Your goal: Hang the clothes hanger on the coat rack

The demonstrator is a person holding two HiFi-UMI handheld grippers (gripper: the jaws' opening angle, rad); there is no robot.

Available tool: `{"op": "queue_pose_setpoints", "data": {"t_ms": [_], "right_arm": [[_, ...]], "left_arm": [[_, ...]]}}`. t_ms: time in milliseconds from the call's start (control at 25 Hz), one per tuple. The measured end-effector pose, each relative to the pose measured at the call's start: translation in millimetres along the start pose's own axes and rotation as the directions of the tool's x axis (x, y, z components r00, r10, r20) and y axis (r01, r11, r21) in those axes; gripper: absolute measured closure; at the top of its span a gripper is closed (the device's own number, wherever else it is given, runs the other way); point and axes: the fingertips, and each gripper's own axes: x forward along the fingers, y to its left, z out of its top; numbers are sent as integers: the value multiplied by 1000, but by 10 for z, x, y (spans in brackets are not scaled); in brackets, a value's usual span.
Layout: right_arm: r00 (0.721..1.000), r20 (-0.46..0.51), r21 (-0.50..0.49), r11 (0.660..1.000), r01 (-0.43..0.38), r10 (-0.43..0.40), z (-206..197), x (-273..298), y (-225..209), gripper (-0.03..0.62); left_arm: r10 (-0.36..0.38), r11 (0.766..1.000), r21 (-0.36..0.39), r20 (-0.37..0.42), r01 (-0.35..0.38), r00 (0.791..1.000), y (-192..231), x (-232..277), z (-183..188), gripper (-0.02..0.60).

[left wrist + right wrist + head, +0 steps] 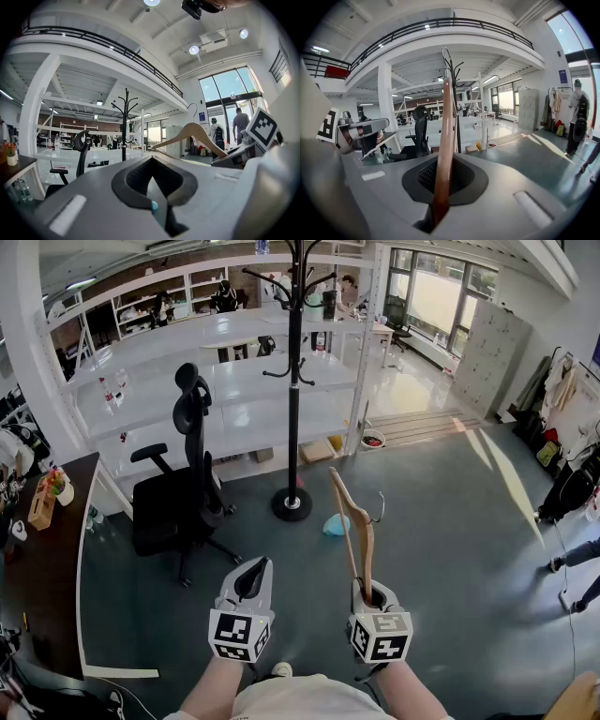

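A black coat rack (294,381) stands on the grey floor ahead of me, its round base (292,504) a little beyond my hands. My right gripper (370,596) is shut on one arm end of a wooden clothes hanger (354,531), which rises from the jaws with its metal hook (381,507) to the right. In the right gripper view the hanger (445,140) stands upright in front of the coat rack (457,103). My left gripper (251,579) is level beside it, shut with nothing in it. From the left gripper view the hanger (197,130) appears right of the coat rack (124,122).
A black office chair (183,493) stands left of the rack, with white shelving (225,381) behind both. A brown desk (47,549) runs along the left. A light blue object (336,524) lies on the floor near the rack's base. A person's legs (572,559) show at the right edge.
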Motion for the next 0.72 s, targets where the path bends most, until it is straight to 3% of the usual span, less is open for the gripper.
{"op": "queue_pose_setpoints", "data": {"t_ms": [720], "right_arm": [[1000,-7,21,1000,18,-18,-33,53,65,566]], "left_arm": [[5,999,-35,-14,-6,1000,163,-75,-97,581]]}}
